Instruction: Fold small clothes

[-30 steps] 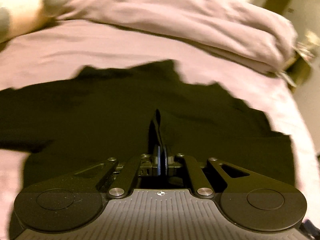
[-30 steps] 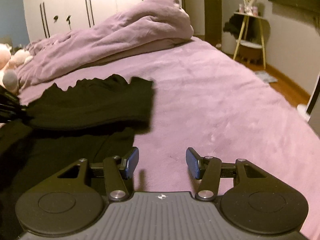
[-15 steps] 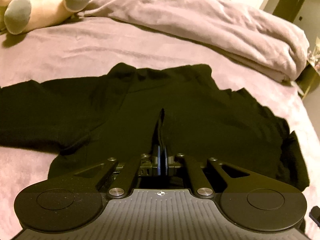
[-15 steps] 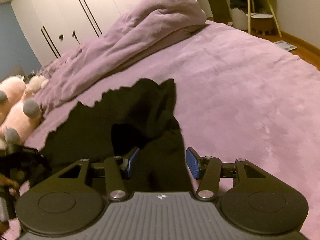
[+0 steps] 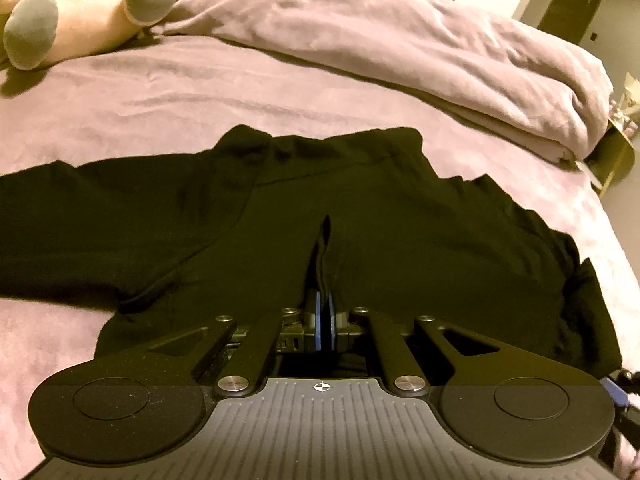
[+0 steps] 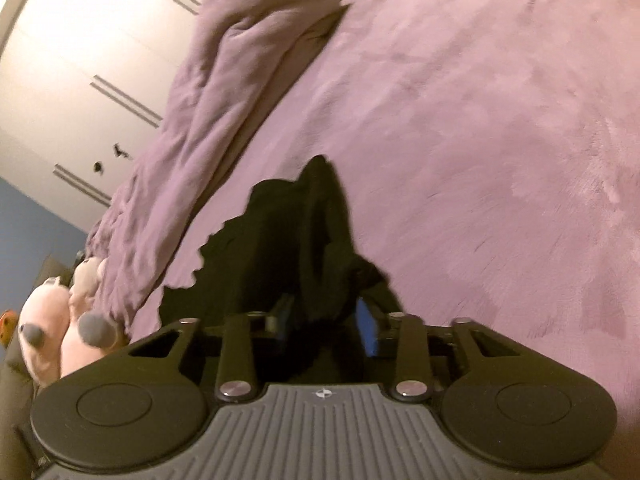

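Note:
A black garment (image 5: 360, 216) lies spread on the purple bed, with a sleeve reaching out to the left. My left gripper (image 5: 323, 312) is shut on a pinched fold of its near edge. In the right wrist view the same black garment (image 6: 288, 248) bunches up into a peak between the fingers. My right gripper (image 6: 326, 320) is open, with the cloth lying between its blue pads (image 6: 366, 326). The left pad is mostly hidden by the cloth.
A rumpled purple duvet (image 5: 400, 40) lies along the far side of the bed. A pink plush toy (image 5: 80, 4) sits at the far left. White wardrobe doors (image 6: 80, 60) stand behind the bed. A bedsheet (image 6: 480, 120) stretches to the right.
The left gripper has lowered the held fold toward the bed. The right gripper has moved left and tilted, so its open fingers now straddle the garment's bunched corner.

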Demonstrator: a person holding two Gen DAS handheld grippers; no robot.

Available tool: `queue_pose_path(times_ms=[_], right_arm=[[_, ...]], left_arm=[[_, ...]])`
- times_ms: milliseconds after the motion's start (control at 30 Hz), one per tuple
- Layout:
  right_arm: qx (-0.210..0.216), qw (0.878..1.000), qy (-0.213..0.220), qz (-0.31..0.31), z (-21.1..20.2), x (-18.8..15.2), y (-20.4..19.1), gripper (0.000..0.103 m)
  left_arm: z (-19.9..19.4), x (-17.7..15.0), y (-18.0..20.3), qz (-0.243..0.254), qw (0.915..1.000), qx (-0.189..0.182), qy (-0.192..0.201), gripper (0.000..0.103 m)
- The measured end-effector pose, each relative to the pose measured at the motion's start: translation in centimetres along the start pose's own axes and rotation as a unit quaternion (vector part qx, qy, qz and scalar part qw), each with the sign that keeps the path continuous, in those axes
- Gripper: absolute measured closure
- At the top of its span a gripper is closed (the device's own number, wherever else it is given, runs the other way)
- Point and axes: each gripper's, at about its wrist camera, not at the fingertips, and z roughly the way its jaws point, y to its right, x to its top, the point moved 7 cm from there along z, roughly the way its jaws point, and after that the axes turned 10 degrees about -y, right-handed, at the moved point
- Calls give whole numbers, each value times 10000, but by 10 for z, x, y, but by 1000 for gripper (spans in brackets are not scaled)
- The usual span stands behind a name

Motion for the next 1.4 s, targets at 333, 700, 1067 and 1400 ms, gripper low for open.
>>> queue_pose_path(times_ms=[333, 700, 1067, 1400], right_arm=[[-230, 9996, 141, -108, 9, 9, 11, 100], [-440, 9964, 353, -632, -6, 11, 0, 100], [-148, 9966, 17, -812, 11, -3, -14, 90], [-766, 9871, 379, -1355, 6, -3, -19, 100]], left_arm=[[-1, -1, 5, 224, 9997, 114, 80, 98], [-39, 25, -30, 271, 9946, 662, 753, 98], [-13, 13, -70, -299, 9980, 444, 329, 97], [-35, 44, -52, -151, 9949, 371, 931, 98]])
